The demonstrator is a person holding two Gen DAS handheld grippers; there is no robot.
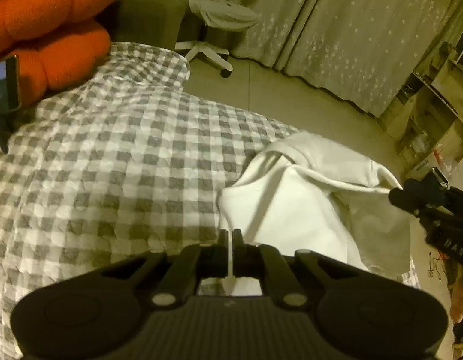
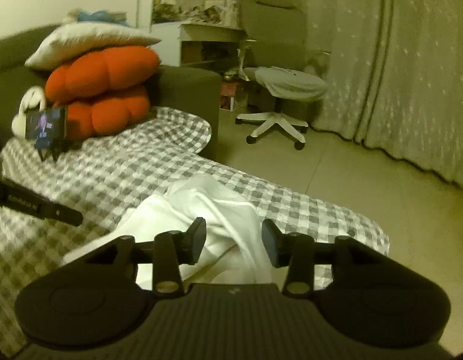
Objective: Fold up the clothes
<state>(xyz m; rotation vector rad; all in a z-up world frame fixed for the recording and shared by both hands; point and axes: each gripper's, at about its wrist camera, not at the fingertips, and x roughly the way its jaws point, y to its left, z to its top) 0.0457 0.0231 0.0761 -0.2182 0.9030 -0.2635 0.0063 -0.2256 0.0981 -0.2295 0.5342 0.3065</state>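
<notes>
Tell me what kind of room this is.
Most likely a bedroom or a lived-in home room. A checked bedspread covers a bed or sofa piled with cushions, a swivel chair stands on the tiled floor, and long curtains hang behind. A white garment lies on the bedspread.

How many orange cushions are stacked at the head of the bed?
2: the upper orange cushion sits under a pale pillow; the lower orange cushion rests on the checked bedspread. Others may be hidden behind.

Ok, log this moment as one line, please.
stage: fold start | left gripper: shut on white garment edge | right gripper: open over garment | surface: checked bedcover
</notes>
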